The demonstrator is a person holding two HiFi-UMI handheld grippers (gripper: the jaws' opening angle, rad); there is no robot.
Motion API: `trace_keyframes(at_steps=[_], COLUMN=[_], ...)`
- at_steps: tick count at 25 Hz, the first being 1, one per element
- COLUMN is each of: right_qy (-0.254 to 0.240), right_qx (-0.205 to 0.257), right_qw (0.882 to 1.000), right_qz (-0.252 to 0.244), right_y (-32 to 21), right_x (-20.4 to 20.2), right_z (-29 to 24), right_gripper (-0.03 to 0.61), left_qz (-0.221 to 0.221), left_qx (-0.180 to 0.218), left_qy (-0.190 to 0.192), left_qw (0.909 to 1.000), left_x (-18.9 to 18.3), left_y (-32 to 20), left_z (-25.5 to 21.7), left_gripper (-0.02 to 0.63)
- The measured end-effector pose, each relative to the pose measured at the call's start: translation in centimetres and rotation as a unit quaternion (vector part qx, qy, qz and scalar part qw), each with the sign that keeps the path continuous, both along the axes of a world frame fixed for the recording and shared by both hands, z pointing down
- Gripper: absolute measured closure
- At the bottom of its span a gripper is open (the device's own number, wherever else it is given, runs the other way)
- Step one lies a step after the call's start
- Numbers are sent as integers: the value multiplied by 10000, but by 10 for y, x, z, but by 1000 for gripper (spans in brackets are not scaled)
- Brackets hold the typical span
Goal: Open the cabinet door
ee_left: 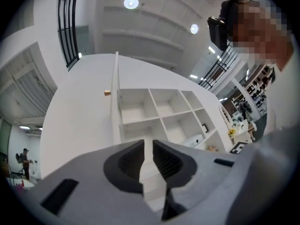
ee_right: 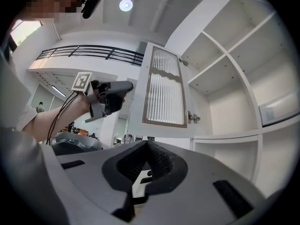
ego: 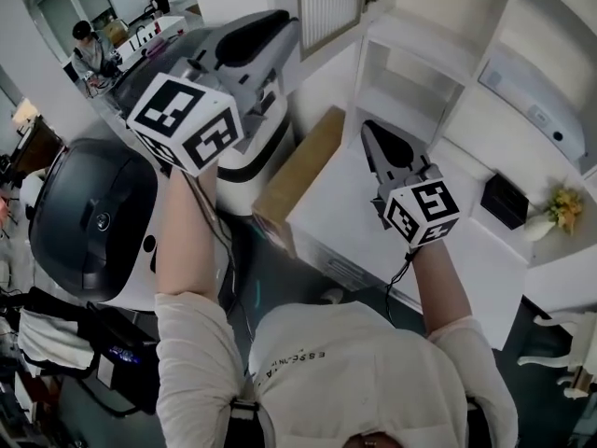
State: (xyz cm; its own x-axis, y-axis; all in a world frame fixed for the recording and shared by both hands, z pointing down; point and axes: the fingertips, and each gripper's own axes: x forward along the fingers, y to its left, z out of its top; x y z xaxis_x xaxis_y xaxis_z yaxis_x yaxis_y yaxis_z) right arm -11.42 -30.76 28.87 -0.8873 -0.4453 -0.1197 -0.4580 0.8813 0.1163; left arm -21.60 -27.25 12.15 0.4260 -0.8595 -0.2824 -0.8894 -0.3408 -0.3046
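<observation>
white shelving, white room, ceiling lights above us. cabinet door stands open, ribbed pane. our left hand-held gripper slightly parted, empty; right hand-held gripper closed, empty.

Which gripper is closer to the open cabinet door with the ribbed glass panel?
Left. The left gripper is held up just beside the door, at its height. The right gripper sits lower, below the door, in front of the open shelves.

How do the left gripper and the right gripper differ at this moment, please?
The left gripper has its jaws a narrow gap apart; the right gripper has its jaw tips together. In the head view the left gripper looks larger and is held higher than the right gripper. Both hold nothing.
</observation>
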Motion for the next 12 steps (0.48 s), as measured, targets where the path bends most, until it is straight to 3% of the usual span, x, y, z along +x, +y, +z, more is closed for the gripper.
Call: trace_keyframes(at_steps=[6, 12], right_qy=[75, 102], right_qx=[171, 212], right_qw=[9997, 9981], right_qz=[176, 577], right_y=[7, -1], right_x=[22, 57], right_z=[7, 19], right_gripper=[568, 568], left_qz=[99, 364], left_qx=[-383, -850], left_qy=[74, 140], left_qw=[9992, 9956], left_x=[38, 77], left_y=[-2, -8], left_z=[78, 141], left_gripper=[606, 611])
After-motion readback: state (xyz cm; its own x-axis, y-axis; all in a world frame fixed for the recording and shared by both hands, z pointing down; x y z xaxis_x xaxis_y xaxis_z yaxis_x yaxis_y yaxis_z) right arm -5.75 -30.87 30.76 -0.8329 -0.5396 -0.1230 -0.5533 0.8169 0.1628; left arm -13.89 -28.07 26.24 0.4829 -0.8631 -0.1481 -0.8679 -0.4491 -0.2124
